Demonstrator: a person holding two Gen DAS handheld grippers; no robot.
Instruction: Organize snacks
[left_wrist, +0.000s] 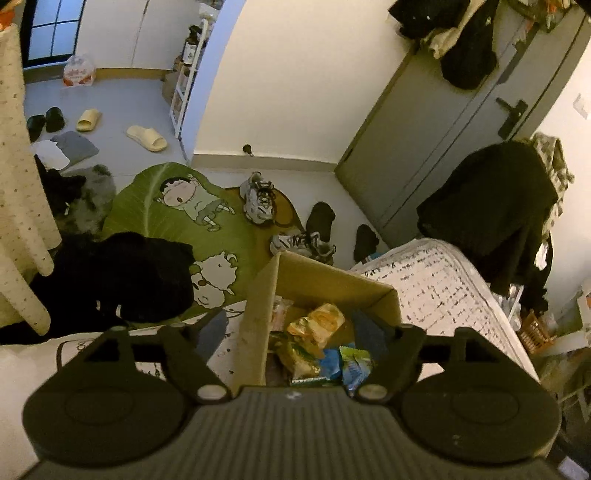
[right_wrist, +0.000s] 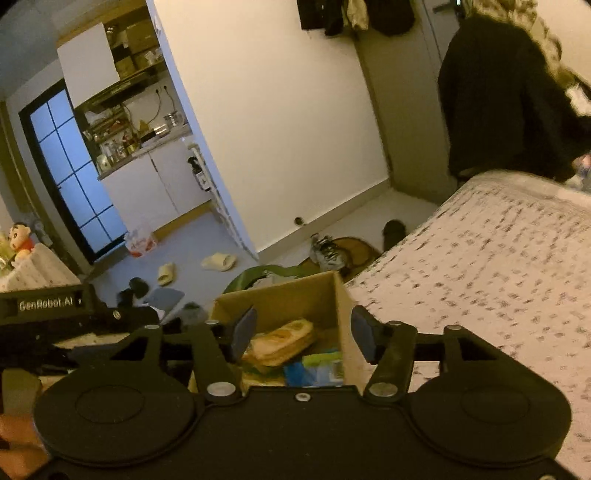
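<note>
Cluttered bedroom floor with a green cartoon rug (left_wrist: 166, 221) and sneakers (left_wrist: 258, 197) lay beyond the left tool (left_wrist: 295, 332), whose jaws stood wide and empty above an open cardboard box (left_wrist: 258, 314) of snack packets (left_wrist: 321, 321). From the right wrist, the right tool (right_wrist: 303, 332) gaped empty over the same box (right_wrist: 280, 295), yellow packet (right_wrist: 284, 339) directly ahead, a patterned bed (right_wrist: 498, 295) to its right.

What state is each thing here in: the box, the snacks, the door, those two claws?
cardboard box: open, on the bed
snack packets: lying loose inside the box
left gripper: open, nothing between its fingers
right gripper: open, nothing between its fingers
grey door: closed
sneakers: on the floor, apart
</note>
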